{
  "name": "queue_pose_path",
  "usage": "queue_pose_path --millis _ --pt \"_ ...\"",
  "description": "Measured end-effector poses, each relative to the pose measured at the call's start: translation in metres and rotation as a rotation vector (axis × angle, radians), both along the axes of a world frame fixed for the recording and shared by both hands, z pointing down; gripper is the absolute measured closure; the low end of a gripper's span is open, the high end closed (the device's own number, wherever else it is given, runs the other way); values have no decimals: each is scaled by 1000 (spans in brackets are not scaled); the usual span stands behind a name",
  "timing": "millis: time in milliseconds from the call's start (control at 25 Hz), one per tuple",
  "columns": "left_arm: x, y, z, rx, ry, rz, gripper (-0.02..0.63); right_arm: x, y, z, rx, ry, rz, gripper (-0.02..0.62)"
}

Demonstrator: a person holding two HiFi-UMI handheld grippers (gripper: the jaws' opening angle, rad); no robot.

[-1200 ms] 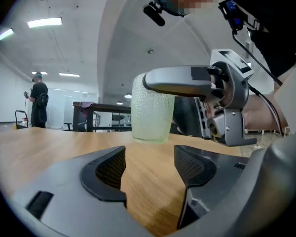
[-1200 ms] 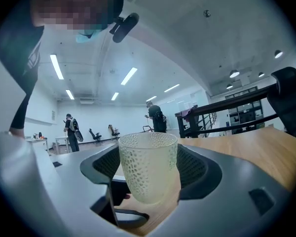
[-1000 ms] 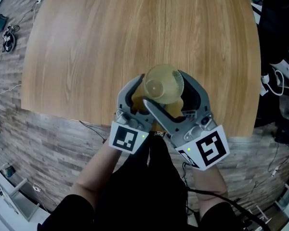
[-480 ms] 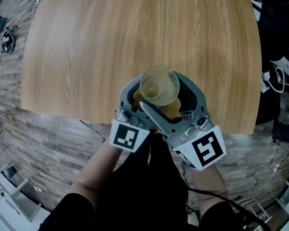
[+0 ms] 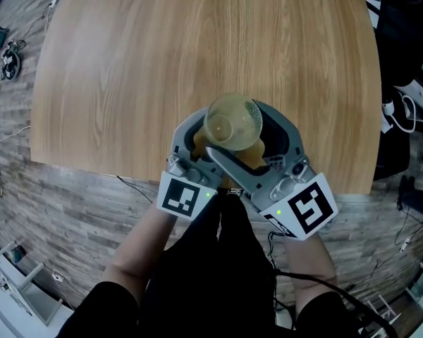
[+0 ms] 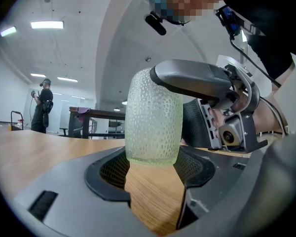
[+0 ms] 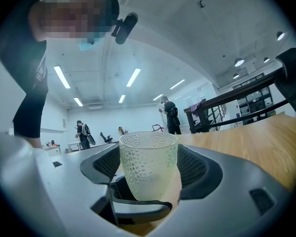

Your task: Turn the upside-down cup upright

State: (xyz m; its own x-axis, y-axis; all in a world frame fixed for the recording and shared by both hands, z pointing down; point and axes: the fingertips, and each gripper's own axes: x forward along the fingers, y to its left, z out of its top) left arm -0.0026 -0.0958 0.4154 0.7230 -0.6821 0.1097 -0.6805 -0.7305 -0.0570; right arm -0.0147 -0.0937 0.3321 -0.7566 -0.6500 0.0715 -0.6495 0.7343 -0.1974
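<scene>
A yellowish, dimpled, see-through cup (image 5: pixel 233 120) is upright, rim up, over the wooden table (image 5: pixel 197 41) near its front edge. Both grippers come at it from the person's side, and their fingers cross. My left gripper (image 5: pixel 222 138) has just been closing its jaws with the cup (image 6: pixel 153 117) between them, and the pads (image 6: pixel 111 167) now touch its sides. My right gripper (image 5: pixel 240 129) is also shut on the cup (image 7: pixel 149 164); one of its fingers (image 6: pixel 187 80) crosses at rim height. I cannot tell whether the base rests on the table.
The table's front edge (image 5: pixel 127 178) runs just under the grippers, with plank floor and cables (image 5: pixel 10 48) at the left. Dark gear (image 5: pixel 409 48) crowds the right side. Far off stand a person (image 6: pixel 42 107), two more people (image 7: pixel 170 115) and a dark table (image 6: pixel 89 115).
The cup and both grippers have shifted only a touch to the left in the head view; otherwise they stand as before.
</scene>
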Motion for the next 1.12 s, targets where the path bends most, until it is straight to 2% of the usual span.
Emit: queue_pose_path --millis 120,200,400,640,840,880,920,960,1120 --pt "-2 3 1 -44 58 3 321 0 2 0 6 0 -36 282" --pt "-2 5 0 -46 67 21 321 0 6 0 5 -3 -66 282" --pt "-6 5 0 2 -12 54 321 2 9 -2 20 4 -101 282" --pt "-20 -5 -1 3 -29 -23 321 14 16 -13 64 27 -78 282" --pt "-26 -9 0 21 -77 -47 321 30 22 -26 113 57 -66 294" --pt "-26 -10 0 21 -82 -51 321 34 20 -28 124 61 -43 371" --pt "-26 -10 0 22 -86 -54 321 37 18 -30 134 62 -20 489" --pt "-26 -9 0 21 -91 -54 321 39 17 -32 142 64 -8 556" --pt "-22 -6 4 12 -103 -55 321 22 26 -42 180 86 -59 581"
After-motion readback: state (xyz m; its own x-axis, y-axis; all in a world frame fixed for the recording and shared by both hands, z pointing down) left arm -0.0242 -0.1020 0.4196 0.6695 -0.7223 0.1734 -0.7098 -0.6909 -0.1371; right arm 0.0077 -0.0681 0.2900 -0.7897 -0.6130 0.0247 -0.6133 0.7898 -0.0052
